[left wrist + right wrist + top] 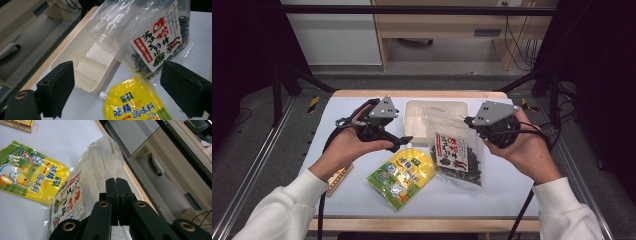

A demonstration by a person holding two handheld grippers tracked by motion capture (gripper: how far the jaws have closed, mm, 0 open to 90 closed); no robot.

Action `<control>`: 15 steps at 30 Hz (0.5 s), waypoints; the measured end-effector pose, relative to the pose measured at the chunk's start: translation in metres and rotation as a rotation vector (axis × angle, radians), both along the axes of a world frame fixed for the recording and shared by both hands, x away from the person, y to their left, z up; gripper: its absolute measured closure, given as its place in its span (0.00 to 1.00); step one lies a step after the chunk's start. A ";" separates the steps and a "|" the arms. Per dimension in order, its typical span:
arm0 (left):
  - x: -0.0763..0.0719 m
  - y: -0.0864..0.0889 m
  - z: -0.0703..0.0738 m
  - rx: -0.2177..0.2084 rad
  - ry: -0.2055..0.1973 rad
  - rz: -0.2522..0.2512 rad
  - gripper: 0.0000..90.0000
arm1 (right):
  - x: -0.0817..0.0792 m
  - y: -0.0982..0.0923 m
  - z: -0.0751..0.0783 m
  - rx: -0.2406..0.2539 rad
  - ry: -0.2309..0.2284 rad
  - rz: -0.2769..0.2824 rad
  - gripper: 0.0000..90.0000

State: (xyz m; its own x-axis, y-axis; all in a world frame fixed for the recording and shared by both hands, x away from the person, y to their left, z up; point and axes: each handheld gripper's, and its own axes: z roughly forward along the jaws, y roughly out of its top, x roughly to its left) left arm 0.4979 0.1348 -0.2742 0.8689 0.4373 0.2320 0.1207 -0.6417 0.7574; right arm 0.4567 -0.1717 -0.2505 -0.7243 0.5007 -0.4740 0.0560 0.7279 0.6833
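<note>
A clear bag of dark dried seaweed [457, 155] with a red-and-white label leans from the white divided tray [414, 120] down onto the table. My right gripper [469, 121] is shut on that bag's upper right edge; in the right gripper view its jaws [116, 182] meet, with the clear film [100, 162] beside them. A yellow spouted seasoning pouch [402, 172] lies flat in front of the tray. My left gripper [398, 139] hovers just left of the pouch's cap, open and holding nothing. In the left gripper view the tray [100, 82], pouch [136, 105] and bag [155, 37] lie beyond its wide jaws.
A small yellow box [339, 179] lies at the table's near left, by the left sleeve. The white table top [507, 185] ends at a wooden edge [422, 93] at the back. Black frame bars [292, 75] and metal rails [252, 170] flank the table.
</note>
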 end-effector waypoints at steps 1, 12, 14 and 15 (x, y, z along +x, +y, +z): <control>0.001 0.000 0.001 0.003 -0.003 -0.002 0.13 | 0.000 0.001 0.000 0.002 0.000 0.002 0.99; 0.006 -0.001 0.006 0.012 -0.024 -0.020 0.16 | 0.001 0.012 -0.001 -0.002 -0.006 0.027 0.99; 0.006 -0.002 0.006 0.015 -0.024 -0.024 0.16 | 0.001 0.014 -0.001 0.001 -0.009 0.032 0.99; 0.006 -0.002 0.006 0.015 -0.025 -0.027 0.16 | 0.001 0.015 -0.001 0.002 -0.009 0.033 0.99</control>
